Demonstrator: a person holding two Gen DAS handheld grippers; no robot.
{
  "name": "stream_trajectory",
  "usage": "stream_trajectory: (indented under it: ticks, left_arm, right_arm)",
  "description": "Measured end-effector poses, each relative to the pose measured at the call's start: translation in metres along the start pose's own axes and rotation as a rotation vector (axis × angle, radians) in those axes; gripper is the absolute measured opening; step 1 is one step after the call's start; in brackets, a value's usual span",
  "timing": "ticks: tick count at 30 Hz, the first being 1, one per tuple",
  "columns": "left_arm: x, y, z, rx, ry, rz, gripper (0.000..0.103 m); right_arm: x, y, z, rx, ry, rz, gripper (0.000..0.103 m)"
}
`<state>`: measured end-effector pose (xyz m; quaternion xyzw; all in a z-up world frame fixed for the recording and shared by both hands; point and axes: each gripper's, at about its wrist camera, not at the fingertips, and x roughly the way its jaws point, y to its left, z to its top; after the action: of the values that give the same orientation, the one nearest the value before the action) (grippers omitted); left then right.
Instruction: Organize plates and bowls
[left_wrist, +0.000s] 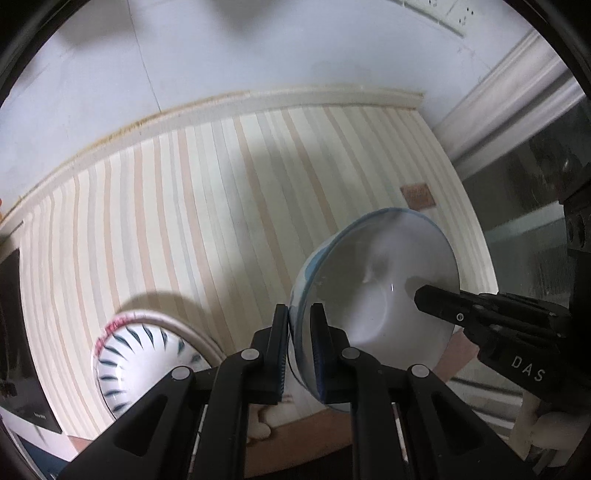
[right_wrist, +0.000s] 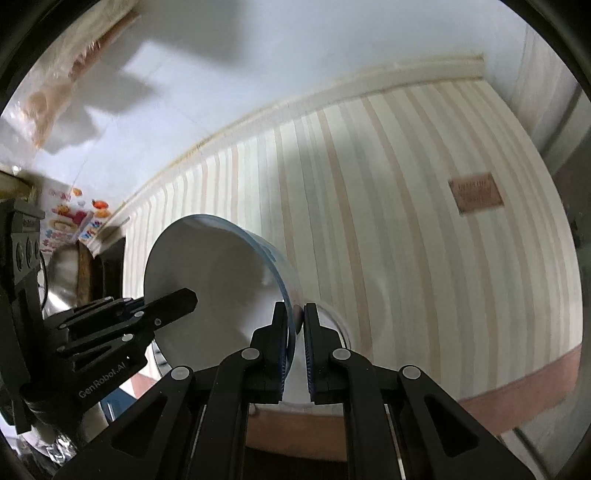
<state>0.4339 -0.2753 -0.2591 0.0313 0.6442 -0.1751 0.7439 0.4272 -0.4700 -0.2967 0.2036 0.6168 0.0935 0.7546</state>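
- Evidently rigid, glazed and breakable: white bowl (left_wrist: 376, 288), likely slick, lifted tilted over striped tablecloth (left_wrist: 207, 206).
- Best taken at the thin rim, on opposite sides.
- Left gripper (left_wrist: 300, 332) clamped on near rim.
- Right gripper (right_wrist: 295, 332) clamped on opposite rim.
- Patterned bowl (left_wrist: 140, 362) resting below, apart.

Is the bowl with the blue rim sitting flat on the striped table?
No, the blue-rimmed bowl is tipped on its side, pinched at its rim by the left gripper above the striped table.
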Motion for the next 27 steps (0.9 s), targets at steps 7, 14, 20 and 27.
stream_trajectory:
  ticks: [7,14,20,27]
  left_arm:
    - [0.036,-0.002,-0.023,0.003,0.089,0.009,0.01]
    - [0.062,-0.004,-0.029,0.008,0.143,0.022,0.01]
    - [0.068,-0.005,-0.028,0.017,0.152,0.031,0.01]
    - [0.069,-0.004,-0.027,0.018,0.155,0.032,0.01]
  right_arm:
    - [0.032,-0.022,-0.026,0.037,0.068,-0.009,0.01]
    - [0.054,-0.035,-0.037,0.053,0.109,-0.03,0.01]
    - [0.065,-0.04,-0.038,0.058,0.132,-0.038,0.01]
    - [0.068,-0.038,-0.03,0.072,0.142,-0.042,0.011]
